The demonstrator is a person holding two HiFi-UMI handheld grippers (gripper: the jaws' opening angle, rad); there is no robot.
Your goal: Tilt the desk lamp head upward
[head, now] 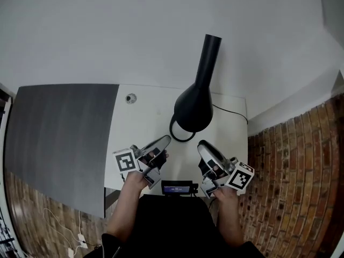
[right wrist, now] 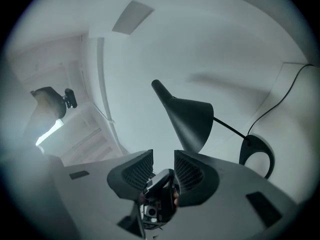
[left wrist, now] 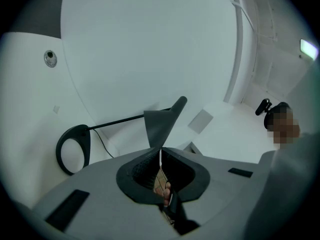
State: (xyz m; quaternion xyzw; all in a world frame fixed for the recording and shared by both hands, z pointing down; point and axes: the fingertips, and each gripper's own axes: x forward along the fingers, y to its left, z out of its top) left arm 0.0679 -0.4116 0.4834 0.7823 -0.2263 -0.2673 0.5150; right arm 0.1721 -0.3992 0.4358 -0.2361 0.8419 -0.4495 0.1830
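Plainly, the left hand-held gripper (left wrist: 161, 153) has its jaws pressed together: only a thin slit shows between the dark ribbed pads, and nothing is caught in it. The right hand-held gripper (right wrist: 163, 159) has its jaws spread, with a bare gap between them, and they pinch nothing.

Both stop short of the desk lamp (head: 194, 107) and touch it nowhere. In the head view the left one sits just left of the lamp's ring base (head: 179, 133) and the right one just right of and below it, each pointing toward the lamp.

The lamp stands on the right part of the white bench (head: 150, 117). Its black cone head (right wrist: 192, 119) has the wide mouth turned downward and the narrow end raised. In the left gripper view a thin stem (left wrist: 120, 120) runs from the head to the ring base.

A black cable (head: 231, 112) leaves the lamp to the right across the bench. Left of the lamp, a small round metal grommet (head: 130, 98) is set in the bench top, and farther left lies a dark grey panel (head: 59, 138). Below the lamp, at the bench's near edge between the two grippers, sits a small dark device with a lit blue screen (head: 177, 188). Right of the lamp, past the bench edge, is a brick-patterned floor (head: 290, 187).
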